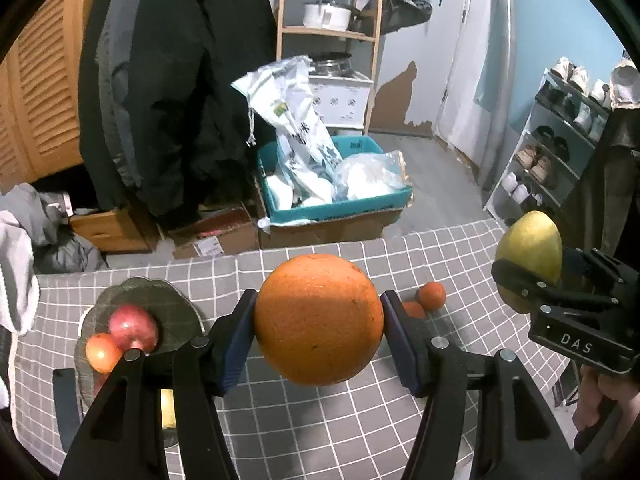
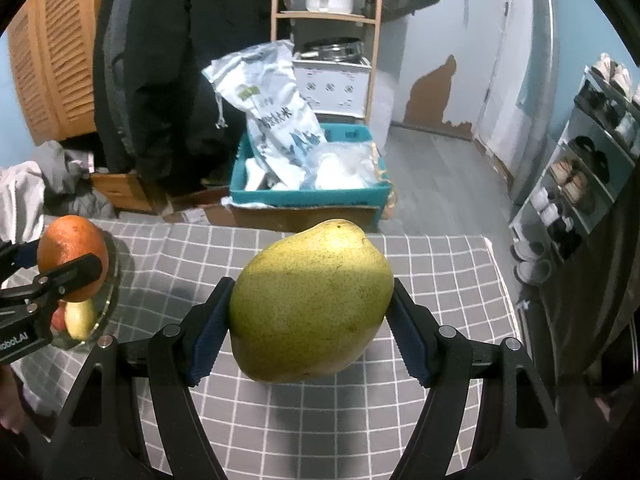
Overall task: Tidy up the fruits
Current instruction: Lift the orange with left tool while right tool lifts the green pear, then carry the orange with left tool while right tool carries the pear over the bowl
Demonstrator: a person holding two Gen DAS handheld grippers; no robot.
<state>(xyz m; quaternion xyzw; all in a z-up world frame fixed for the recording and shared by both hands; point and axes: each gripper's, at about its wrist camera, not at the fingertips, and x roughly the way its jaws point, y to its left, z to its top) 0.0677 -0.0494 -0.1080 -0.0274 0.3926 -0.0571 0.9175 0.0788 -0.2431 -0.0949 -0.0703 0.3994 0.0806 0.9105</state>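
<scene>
Right now I have both hands loaded above the grey checked-cloth counter (image 2: pixel 320 420). My left gripper (image 1: pixel 319 322) is clamped on the big round orange (image 1: pixel 319 319), pads on its two sides, and my right gripper (image 2: pixel 312 312) is clamped on the large yellow-green pear (image 2: pixel 311 304), both fruits carried clear of the cloth.

At the counter's left edge sits the clear glass plate (image 1: pixel 176 312), which already holds a red apple (image 1: pixel 133 327), a small orange-red fruit (image 1: pixel 103 352) and something yellow that I can't make out. Two small tangerines (image 1: pixel 431 295) lie toward the far right of the counter.

My worries: the orange is round and held only at its widest line, so a tilt or jolt could roll it out of the pads. The pear bulges past the pads and may twist. The plate is crowded and close to the edge; setting either fruit down carelessly could knock the apple off, and bringing both grippers in together risks a collision.
</scene>
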